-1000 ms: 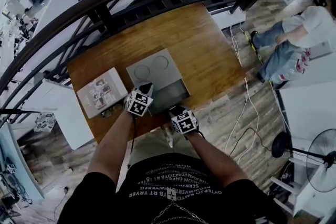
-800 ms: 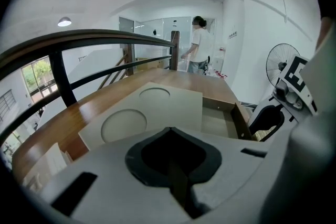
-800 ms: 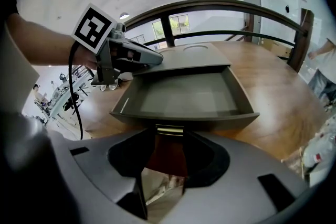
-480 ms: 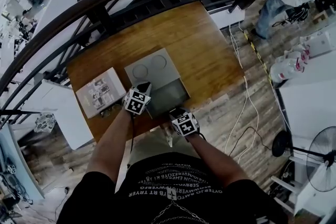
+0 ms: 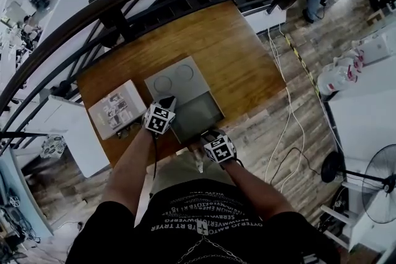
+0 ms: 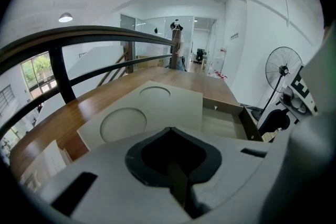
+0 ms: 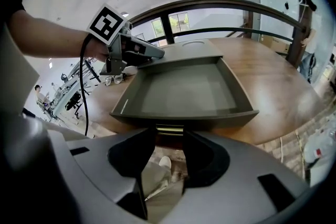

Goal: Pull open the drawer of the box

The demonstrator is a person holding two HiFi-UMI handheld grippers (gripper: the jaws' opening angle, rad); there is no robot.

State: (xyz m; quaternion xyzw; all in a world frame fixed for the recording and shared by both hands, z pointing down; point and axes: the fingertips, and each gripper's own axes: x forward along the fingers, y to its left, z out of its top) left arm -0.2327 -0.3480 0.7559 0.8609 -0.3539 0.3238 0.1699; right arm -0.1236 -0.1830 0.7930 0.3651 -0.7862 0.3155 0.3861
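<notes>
Already the one drawer [image 7: 184, 89] stands well out of the single box [image 5: 179, 80] on the table [image 5: 247, 59], its long axis pointing straight at the person; the right gripper [image 7: 169, 138], nearer, is clamped on the one handle [image 7: 169, 129] at the drawer's front; the left gripper [image 6: 168, 131], jaws pressed together and empty, sits at the box's left edge; two round recesses [image 6: 123, 124] mark the lid.
</notes>
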